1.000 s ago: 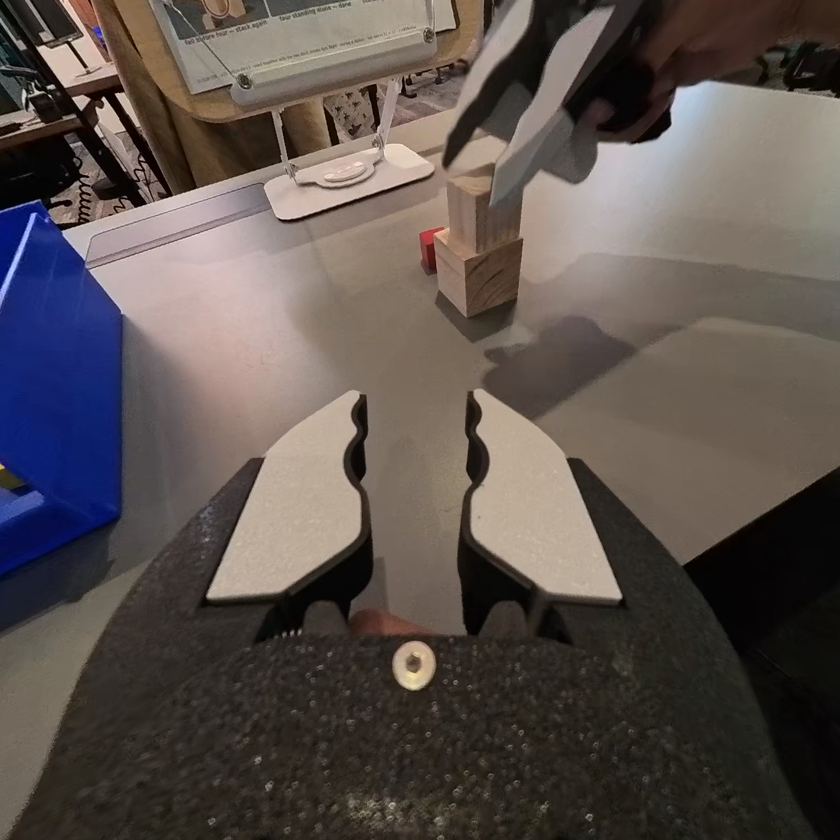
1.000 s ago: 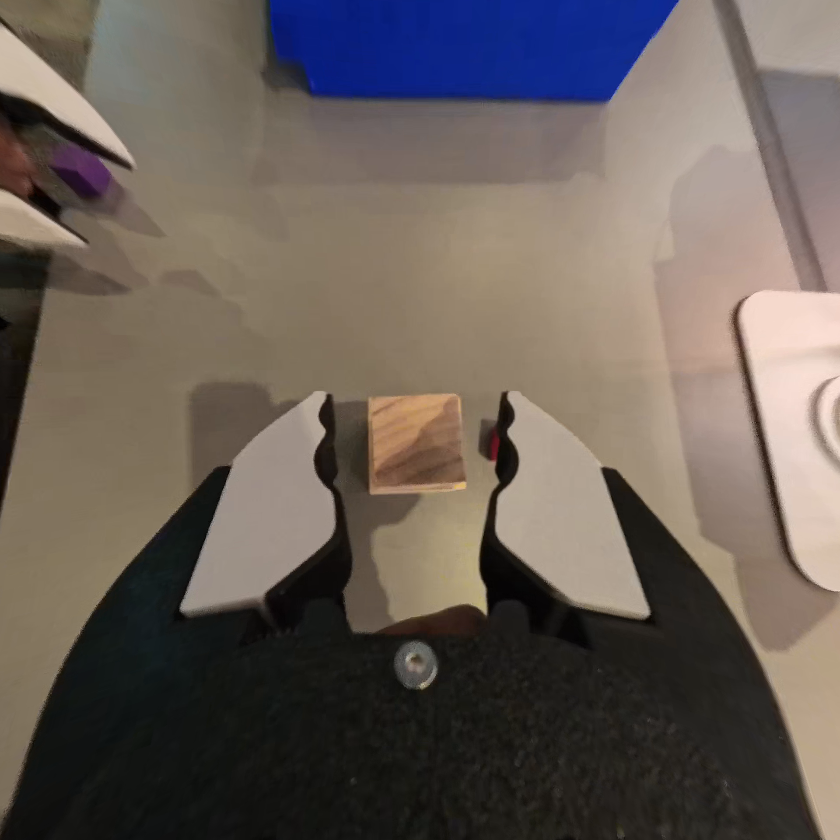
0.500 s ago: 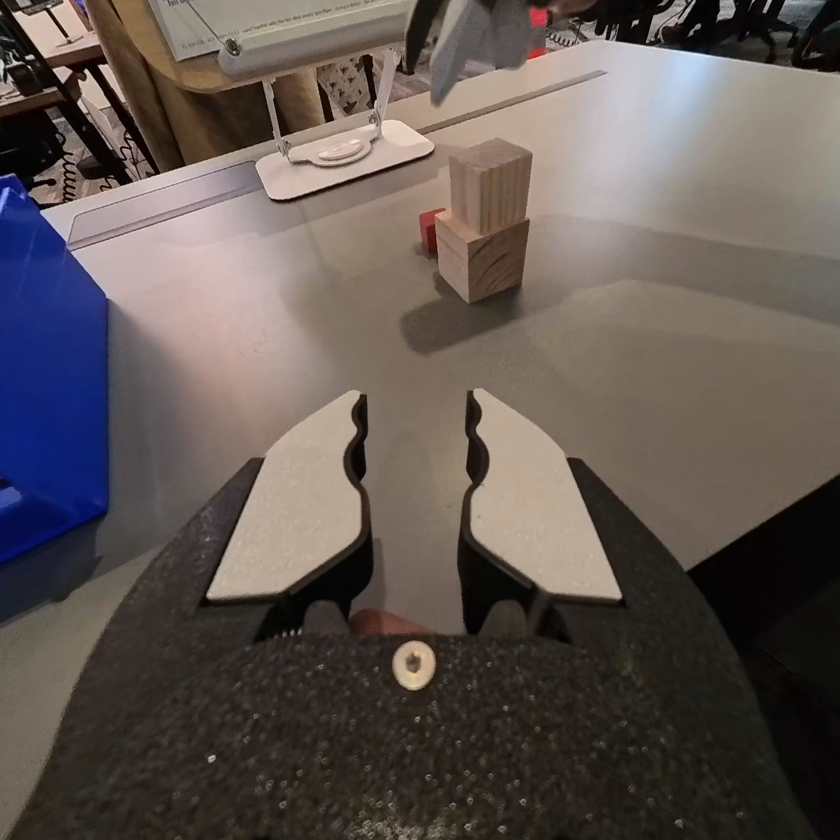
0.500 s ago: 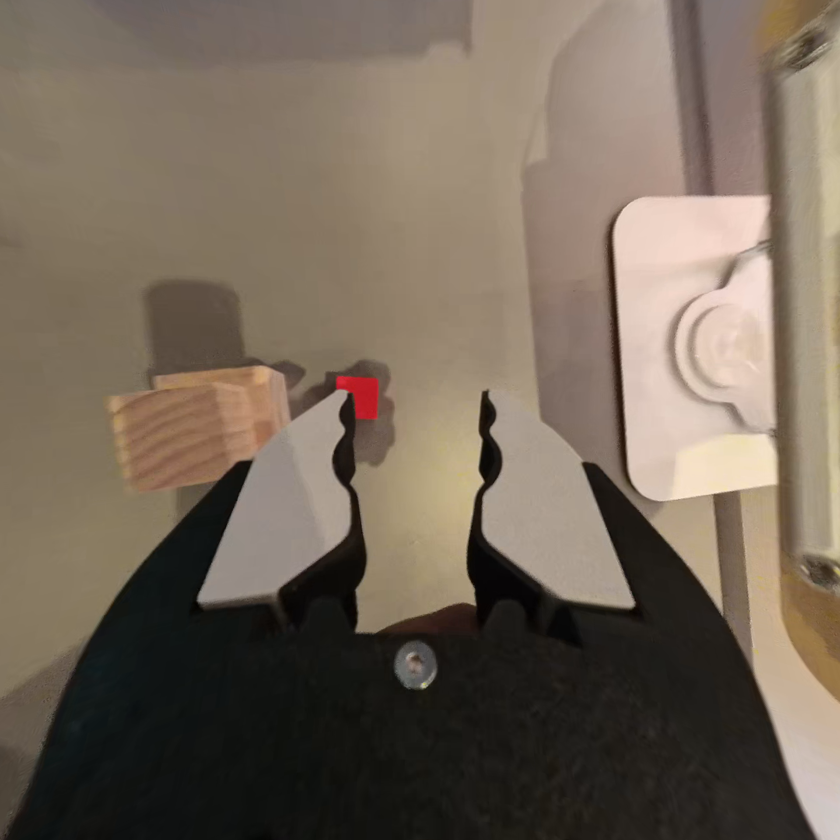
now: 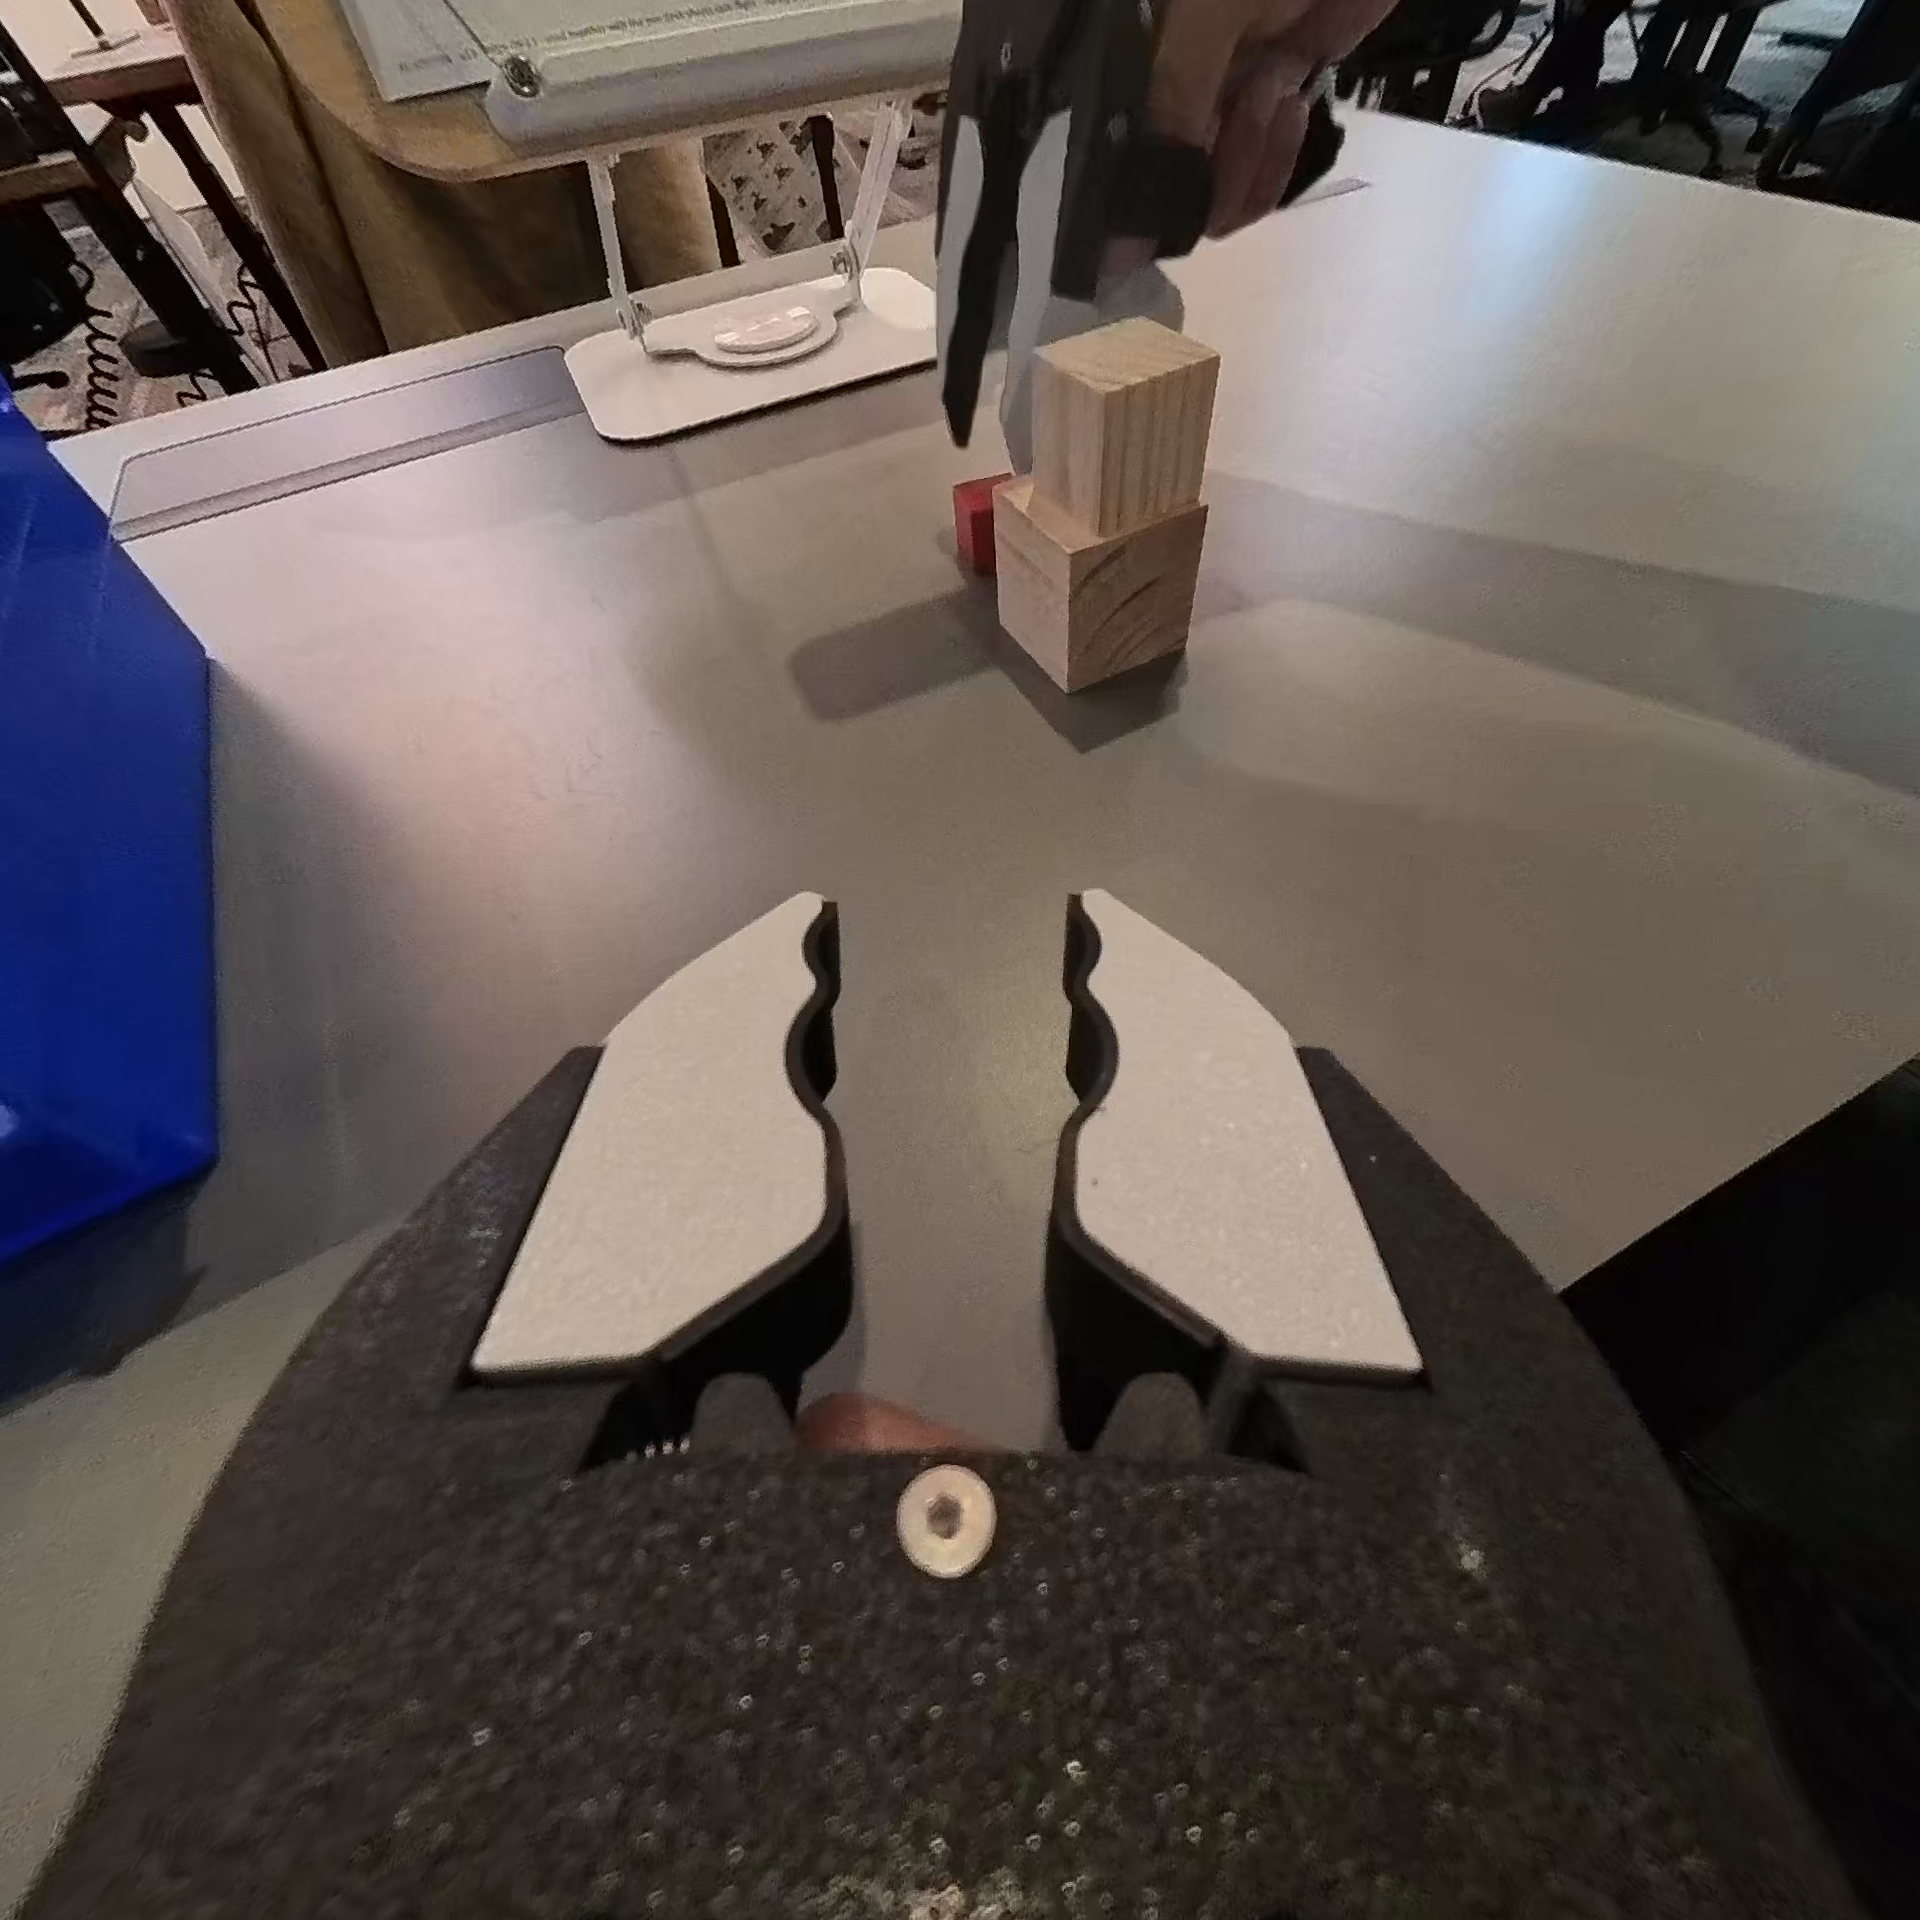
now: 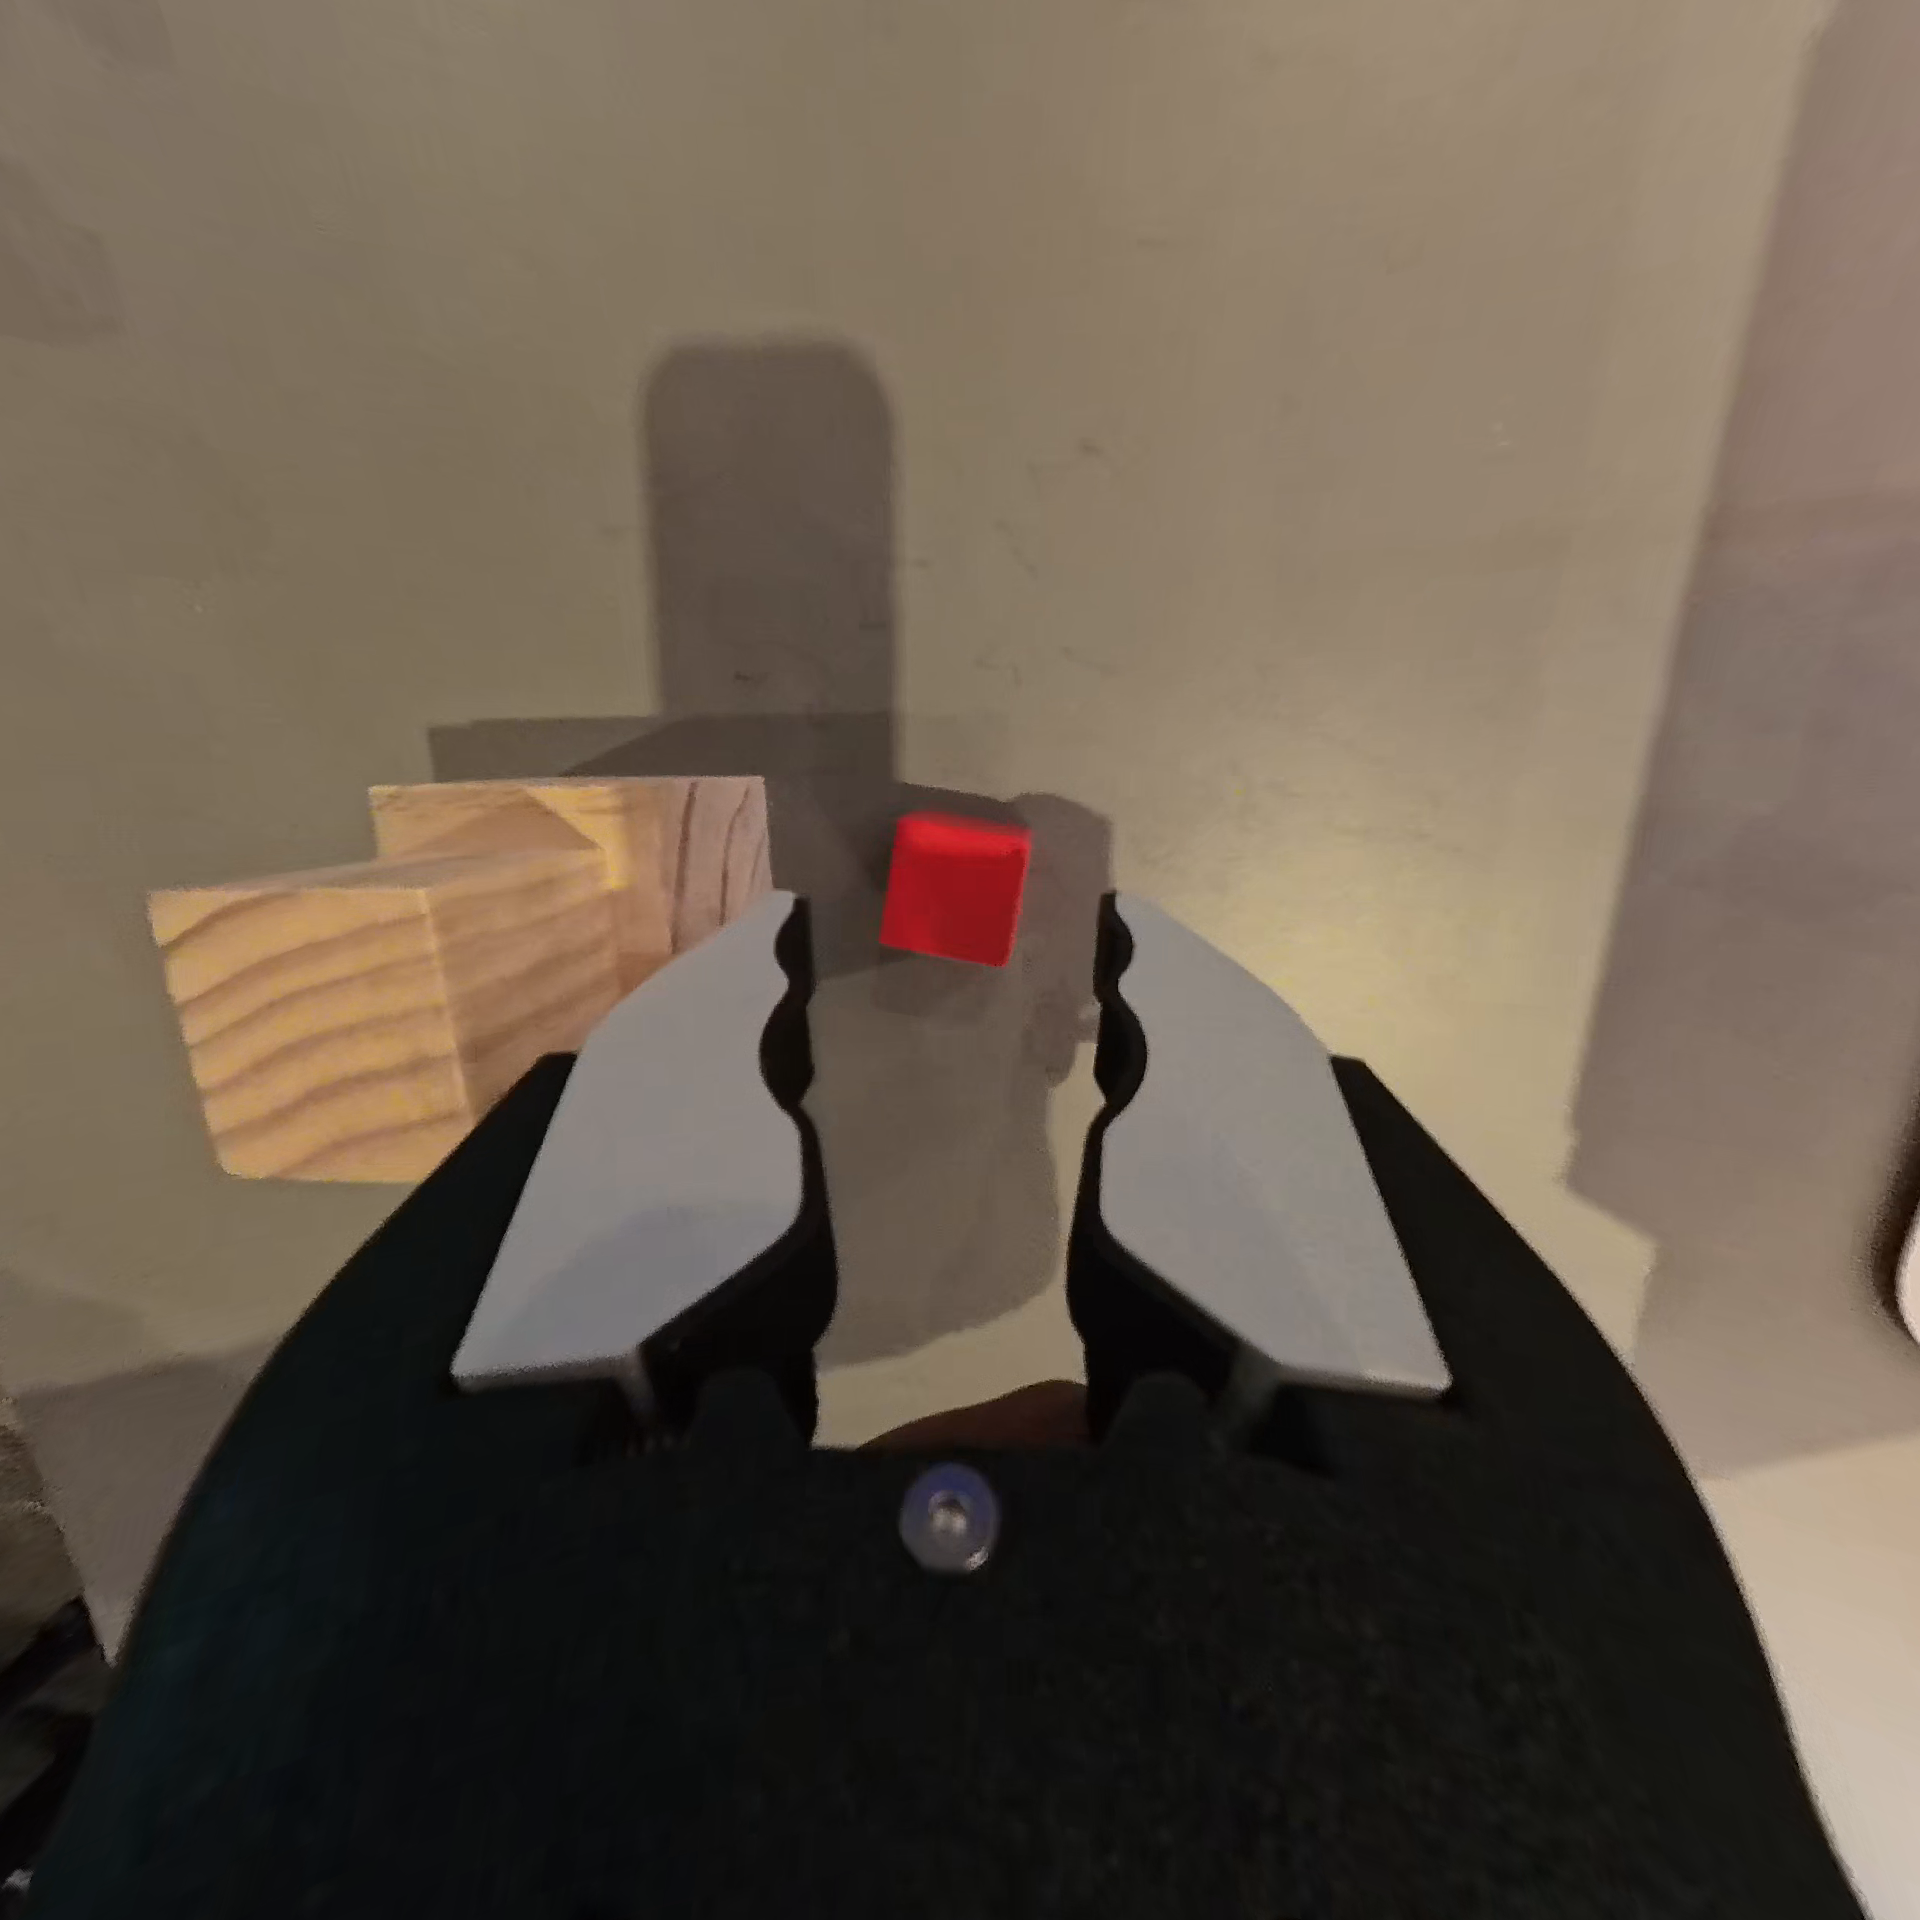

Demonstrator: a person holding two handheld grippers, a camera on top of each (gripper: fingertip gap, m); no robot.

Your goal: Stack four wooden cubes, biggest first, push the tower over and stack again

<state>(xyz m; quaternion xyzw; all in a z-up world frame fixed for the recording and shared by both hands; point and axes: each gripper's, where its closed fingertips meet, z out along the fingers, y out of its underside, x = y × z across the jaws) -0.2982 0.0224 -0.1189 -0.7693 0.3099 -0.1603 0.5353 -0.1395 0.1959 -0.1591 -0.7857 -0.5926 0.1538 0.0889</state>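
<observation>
Two wooden cubes stand stacked on the grey table, the smaller cube (image 5: 1127, 426) on the bigger cube (image 5: 1101, 592). A small red cube (image 5: 975, 520) sits on the table just behind and left of the stack. My right gripper (image 5: 985, 438) points down beside the stack, above the red cube. In the right wrist view my right gripper (image 6: 951, 914) is open and empty, with the red cube (image 6: 954, 891) below, between its fingertips. The stack shows to its left: smaller cube (image 6: 312, 1029), bigger cube (image 6: 686, 862). My left gripper (image 5: 951, 914) is open and empty, well short of the stack.
A blue bin (image 5: 104, 883) stands at the left. A white stand base (image 5: 748, 348) holding a sign board is at the back, and its corner shows in the right wrist view (image 6: 1907, 1278). The table's front edge (image 5: 1662, 1195) runs at the right. A hand (image 5: 1268, 114) holds the right gripper. The tips of one gripper are about 25 centimeters away from the tips of the other.
My right gripper moved off the top of the wooden stack, swung toward the red cube and came down over it. My left gripper stayed nearly still and open.
</observation>
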